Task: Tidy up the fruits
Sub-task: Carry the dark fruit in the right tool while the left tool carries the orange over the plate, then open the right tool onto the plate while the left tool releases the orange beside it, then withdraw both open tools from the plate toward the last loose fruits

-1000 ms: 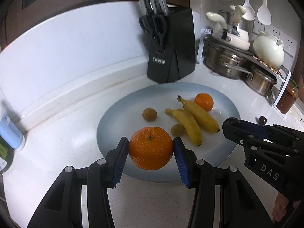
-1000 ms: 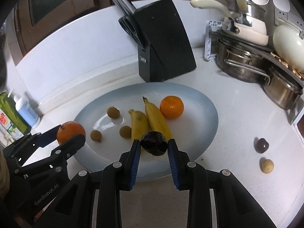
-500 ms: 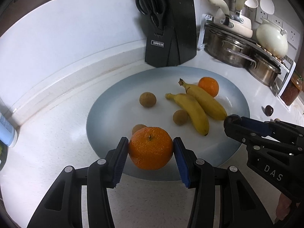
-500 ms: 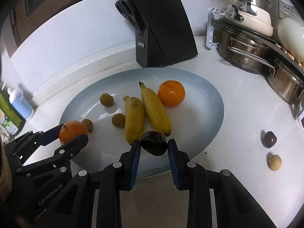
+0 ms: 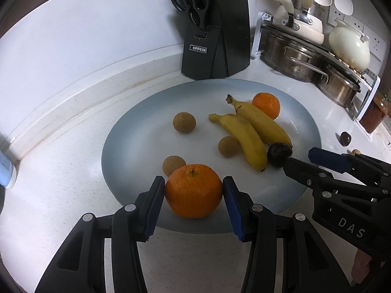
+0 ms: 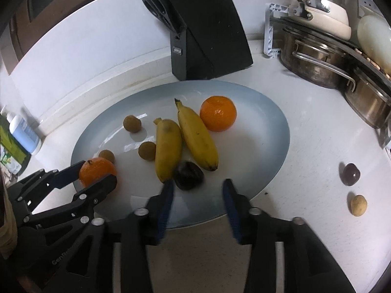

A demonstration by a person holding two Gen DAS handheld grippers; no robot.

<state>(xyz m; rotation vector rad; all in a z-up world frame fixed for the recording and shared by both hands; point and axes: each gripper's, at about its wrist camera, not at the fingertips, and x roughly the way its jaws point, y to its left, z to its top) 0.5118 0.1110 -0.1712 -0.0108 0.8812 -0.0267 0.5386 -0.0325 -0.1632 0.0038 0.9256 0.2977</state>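
From my left wrist, my left claw (image 5: 193, 201) grips an orange (image 5: 193, 190) over the plate's (image 5: 127, 146) near rim; two bananas (image 5: 246, 136) lie stems far-left.

From my right wrist, my right claw (image 6: 198, 196) is opening, the dark fruit (image 6: 188, 175) free on the plate (image 6: 266, 151) by the bananas' (image 6: 183, 139) near tips.

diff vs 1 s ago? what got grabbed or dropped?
The right gripper let go of the dark fruit: its jaws are opening and the fruit now lies on the plate by the banana tips. The left gripper has brought its orange further over the plate, still clamped. Other fruit unchanged.
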